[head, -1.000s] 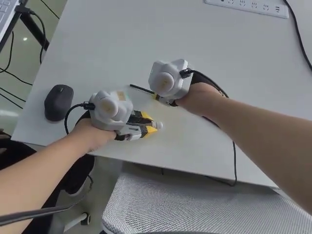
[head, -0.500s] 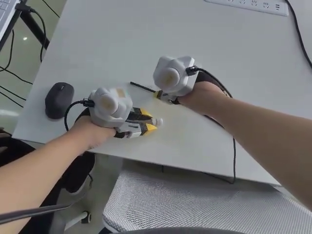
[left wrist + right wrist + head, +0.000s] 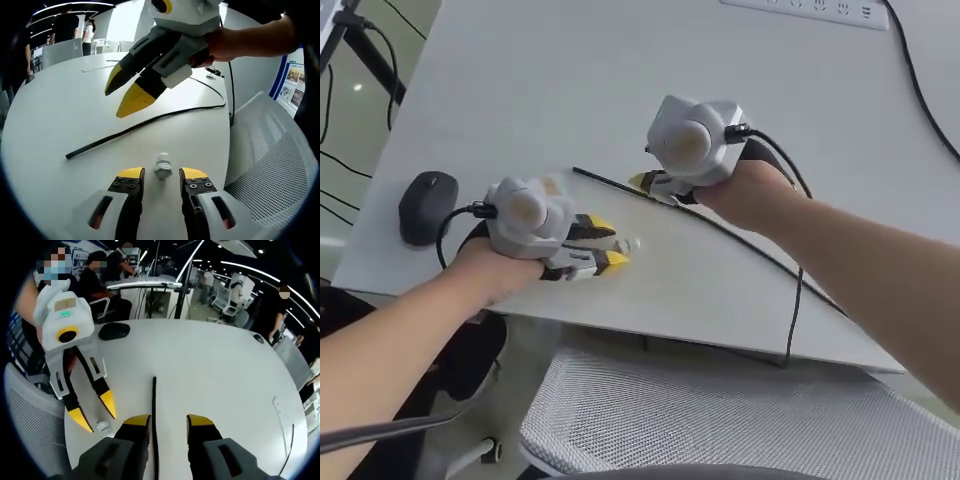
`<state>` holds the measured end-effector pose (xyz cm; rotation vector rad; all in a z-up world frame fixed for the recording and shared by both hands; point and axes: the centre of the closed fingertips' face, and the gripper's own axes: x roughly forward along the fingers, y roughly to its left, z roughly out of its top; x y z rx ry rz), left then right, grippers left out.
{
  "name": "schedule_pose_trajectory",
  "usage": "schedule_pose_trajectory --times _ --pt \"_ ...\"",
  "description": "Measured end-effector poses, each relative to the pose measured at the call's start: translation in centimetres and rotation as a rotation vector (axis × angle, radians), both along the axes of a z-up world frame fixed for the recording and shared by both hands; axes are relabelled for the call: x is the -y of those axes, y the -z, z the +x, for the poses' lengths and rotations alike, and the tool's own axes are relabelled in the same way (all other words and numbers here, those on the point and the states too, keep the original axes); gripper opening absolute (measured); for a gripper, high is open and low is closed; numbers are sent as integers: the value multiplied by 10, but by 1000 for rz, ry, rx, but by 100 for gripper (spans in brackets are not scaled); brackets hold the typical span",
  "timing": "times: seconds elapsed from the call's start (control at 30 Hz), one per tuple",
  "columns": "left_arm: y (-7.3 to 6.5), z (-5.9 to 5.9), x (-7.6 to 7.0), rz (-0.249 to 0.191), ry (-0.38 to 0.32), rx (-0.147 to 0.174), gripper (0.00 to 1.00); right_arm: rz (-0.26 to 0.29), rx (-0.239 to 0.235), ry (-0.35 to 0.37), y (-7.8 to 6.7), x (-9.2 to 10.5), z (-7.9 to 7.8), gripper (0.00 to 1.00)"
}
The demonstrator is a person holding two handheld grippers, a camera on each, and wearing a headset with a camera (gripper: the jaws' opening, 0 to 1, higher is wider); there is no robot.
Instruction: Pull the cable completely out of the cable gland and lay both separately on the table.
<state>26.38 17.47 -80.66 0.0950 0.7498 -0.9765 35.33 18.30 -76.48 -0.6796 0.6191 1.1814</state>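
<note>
On a white table (image 3: pixel 570 80), the black cable (image 3: pixel 145 124) lies free across the middle of the left gripper view. The small white cable gland (image 3: pixel 162 166) stands apart from it at lower centre, ungripped between the parted jaws of the left gripper (image 3: pixel 162 173). At the lower centre of the right gripper view, the right gripper (image 3: pixel 169 421) is also spread, holding nothing, above the cable. Both parts seem laid down separately. The next move is likely lifting both grippers clear without nudging either part.

Black mouse (image 3: pixel 426 206) at left; white power strip (image 3: pixel 800 10) far back; mesh chair (image 3: pixel 720 420) nearest.
</note>
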Motion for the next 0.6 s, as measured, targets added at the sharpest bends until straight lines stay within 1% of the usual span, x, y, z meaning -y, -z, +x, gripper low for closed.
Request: schedule_pose_trajectory --times 0.17,0.23,0.3,0.43,0.5,0.6 --pt "-5 -2 -3 5 -19 3 33 49 22 15 -21 8 -2 28" --pt "-6 -3 -5 9 -34 -5 36 68 28 24 -30 13 -2 30" --pt "-9 -3 -6 6 -44 6 38 88 33 27 -38 18 -5 32" --pt "-16 -5 -8 1 -69 13 40 121 48 28 -55 31 -10 34" --pt "-20 -6 -8 5 -80 17 43 137 50 28 -63 37 -14 36" --pt "-31 -7 -7 -10 -101 30 45 168 58 42 -78 49 -20 37"
